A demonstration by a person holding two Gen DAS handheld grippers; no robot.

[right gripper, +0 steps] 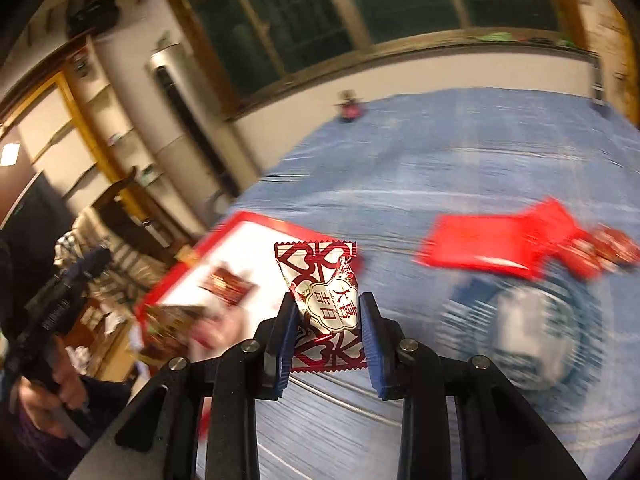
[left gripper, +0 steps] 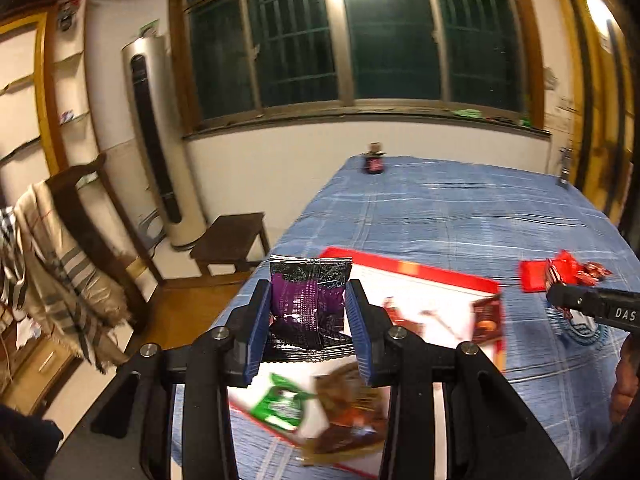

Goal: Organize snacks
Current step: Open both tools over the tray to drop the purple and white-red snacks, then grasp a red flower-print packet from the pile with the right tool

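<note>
My left gripper is shut on a purple and black snack packet, held upright above a white tray with a red rim. On that tray lie a green packet, a brown packet and a small dark red packet. My right gripper is shut on a red and white candy packet, raised over the blue cloth. A red pouch with small red candies beside it lies at the right. In the left wrist view the right gripper shows at the right edge.
A blue checked cloth covers the table. A dark jar stands at its far edge. A round printed emblem marks the cloth. A low stool, a chair draped with a scarf and a tall fan heater stand at the left.
</note>
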